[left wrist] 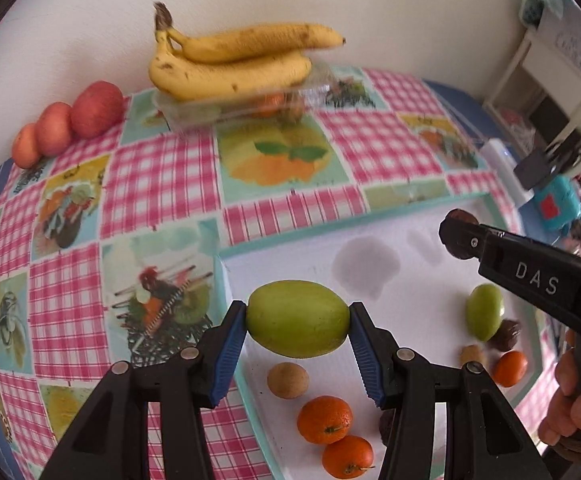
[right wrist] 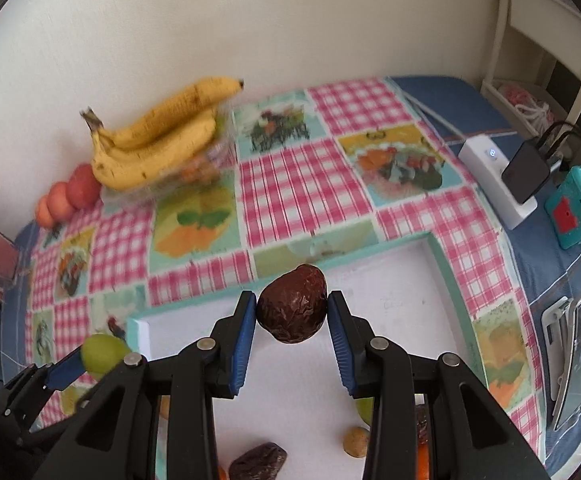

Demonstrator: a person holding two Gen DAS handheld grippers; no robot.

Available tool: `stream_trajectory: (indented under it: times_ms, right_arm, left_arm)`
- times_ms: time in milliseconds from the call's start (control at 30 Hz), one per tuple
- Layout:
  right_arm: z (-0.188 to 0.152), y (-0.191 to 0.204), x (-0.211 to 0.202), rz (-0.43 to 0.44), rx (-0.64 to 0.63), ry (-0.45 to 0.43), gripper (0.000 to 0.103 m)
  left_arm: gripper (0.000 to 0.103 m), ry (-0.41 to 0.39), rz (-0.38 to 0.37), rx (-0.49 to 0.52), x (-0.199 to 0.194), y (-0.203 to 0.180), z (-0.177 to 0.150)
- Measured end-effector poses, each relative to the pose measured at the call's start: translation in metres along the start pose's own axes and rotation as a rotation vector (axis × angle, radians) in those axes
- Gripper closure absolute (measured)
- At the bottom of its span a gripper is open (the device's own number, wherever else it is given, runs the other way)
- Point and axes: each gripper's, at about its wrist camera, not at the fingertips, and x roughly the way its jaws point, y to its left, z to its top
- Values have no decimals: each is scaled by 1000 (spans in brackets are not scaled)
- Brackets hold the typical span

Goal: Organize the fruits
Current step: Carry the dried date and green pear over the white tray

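Left wrist view: left gripper (left wrist: pixel 297 320) held low and level over the near left corner of the white tray (left wrist: pixel 370 240), blue ribbed pads (left wrist: pixel 230 352) clamped on the two ends of a smooth, oval green fruit (left wrist: pixel 297 318) lifted clear of the tray floor. Beneath it on the tray, a round tan fruit (left wrist: pixel 287 380) and two glossy tangerines (left wrist: pixel 324 419), close together. Farther right, a smaller green fruit (left wrist: pixel 484 311) beside a wrinkled dark date (left wrist: pixel 506 334) and another tangerine (left wrist: pixel 510 368). Right gripper (left wrist: pixel 460 238) reaching in from the right edge, angled down toward the tray, bare hand (left wrist: pixel 570 412) wrapped round its handle, a dark fruit pinched at the tip. Against the wall, speckled yellow bananas (left wrist: pixel 230 62) resting on a clear plastic box (left wrist: pixel 242 106), three reddish round apples (left wrist: pixel 66 124) in a row at left, all on a pink checked cloth (left wrist: pixel 158 172) with fruit pictures.

Right wrist view: right gripper (right wrist: pixel 292 306) raised over the tray's (right wrist: pixel 390 300) far side, pads (right wrist: pixel 246 332) pressed on either side of a wrinkled, shiny brown date (right wrist: pixel 292 304). Lower left, left gripper (right wrist: pixel 90 356) gripping the green fruit (right wrist: pixel 102 352). Another date (right wrist: pixel 258 462) and a tan fruit (right wrist: pixel 356 442) lying on the tray below. White power strip (right wrist: pixel 494 172) and teal box (right wrist: pixel 576 208) on blue fabric at right.
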Motion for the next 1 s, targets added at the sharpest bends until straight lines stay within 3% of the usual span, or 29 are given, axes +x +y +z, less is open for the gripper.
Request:
stream_trajectory:
  times_ms: [367,1000]
  right_arm:
    - [-15,-12,35,-40,8,97,65]
    - [-19,-9,46,-58,8,136,65]
  left_arm:
    - [48,42,19,8,20,0,-7]
    - [48,64,31,7,27,1,-9]
